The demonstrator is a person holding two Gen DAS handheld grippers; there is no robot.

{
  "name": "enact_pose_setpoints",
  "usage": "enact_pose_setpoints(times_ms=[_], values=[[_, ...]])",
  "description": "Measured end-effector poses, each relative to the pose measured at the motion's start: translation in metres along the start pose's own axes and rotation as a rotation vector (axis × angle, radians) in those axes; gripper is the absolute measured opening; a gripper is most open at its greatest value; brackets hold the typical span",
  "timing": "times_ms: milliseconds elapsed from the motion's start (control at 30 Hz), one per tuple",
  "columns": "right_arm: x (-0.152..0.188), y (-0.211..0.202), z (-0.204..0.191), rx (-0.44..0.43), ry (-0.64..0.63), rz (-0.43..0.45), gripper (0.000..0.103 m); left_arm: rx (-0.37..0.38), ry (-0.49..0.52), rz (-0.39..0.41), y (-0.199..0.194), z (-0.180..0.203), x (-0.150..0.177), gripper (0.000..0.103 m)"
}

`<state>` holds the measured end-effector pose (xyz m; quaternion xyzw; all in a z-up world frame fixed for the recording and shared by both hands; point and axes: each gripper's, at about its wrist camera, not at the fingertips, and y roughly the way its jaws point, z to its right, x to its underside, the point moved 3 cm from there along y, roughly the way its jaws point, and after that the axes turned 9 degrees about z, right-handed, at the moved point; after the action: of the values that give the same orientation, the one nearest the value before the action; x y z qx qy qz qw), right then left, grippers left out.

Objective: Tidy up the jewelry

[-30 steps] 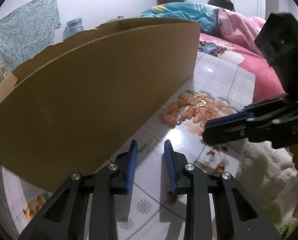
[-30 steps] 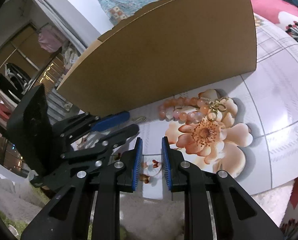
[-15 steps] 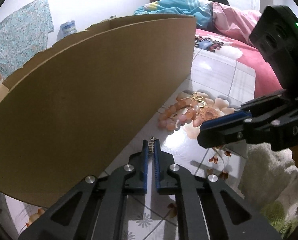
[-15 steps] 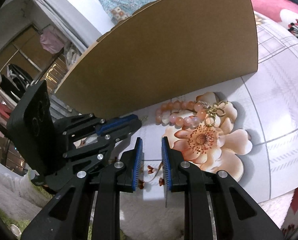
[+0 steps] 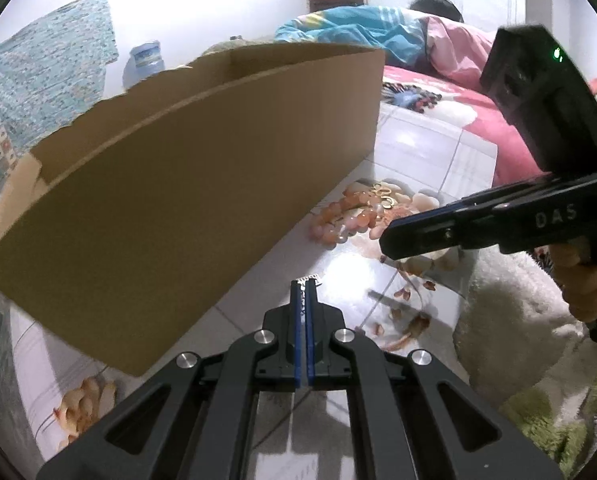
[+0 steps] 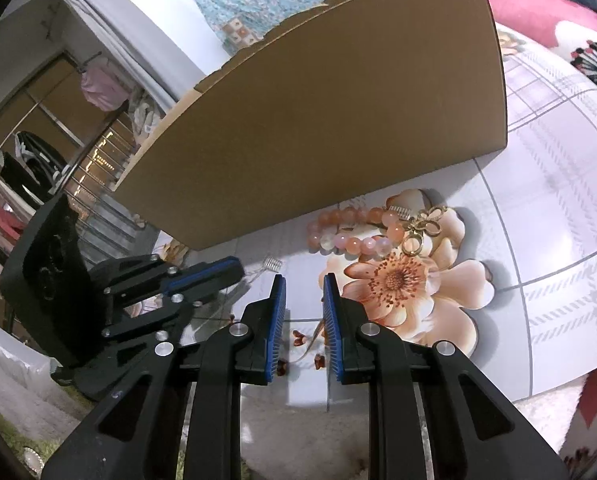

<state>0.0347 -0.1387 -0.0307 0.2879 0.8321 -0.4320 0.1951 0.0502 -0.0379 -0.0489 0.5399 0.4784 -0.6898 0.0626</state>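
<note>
Between the blue pads of your left claw sits the small silver ridged clasp, pinched at the very tips, with only its top edge peeping above the pads in the lower middle of the left wrist frame. That claw is closed on it, low over the glossy floral worktop. In the right wrist frame the same clasp shows as a little coil poking out past the tip of the left claw, left of centre.

Your right claw is parted and holds nothing. Beyond it and to the right, in the centre of that frame, lies the peach beaded bracelet with a gold knot charm, on the worktop just beside the foot of the tall brown cardboard box. Its long axis runs left to right along the box wall, charm end to the right.

So the relation to mind is this: the open top of the box stands up and to the left of your left claw, the near wall rising between (its inside cannot be seen from either view). The right claw is the nearer one to the bracelet; I judge that piece falls to it.
</note>
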Motion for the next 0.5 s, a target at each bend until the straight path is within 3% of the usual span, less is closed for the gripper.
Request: enact_pose_setpoints(times_ms=[267, 500], values=[[0.002, 0.0, -0.001, -0.008, -0.005, 0.005, 0.02, -0.047, -0.081, -0.021, -0.018, -0.022, 0.01, 0.001], [0.003, 0.0, 0.0, -0.013, -0.006, 0.004, 0.02, -0.038, -0.142, -0.057, -0.024, -0.034, 0.02, 0.002]])
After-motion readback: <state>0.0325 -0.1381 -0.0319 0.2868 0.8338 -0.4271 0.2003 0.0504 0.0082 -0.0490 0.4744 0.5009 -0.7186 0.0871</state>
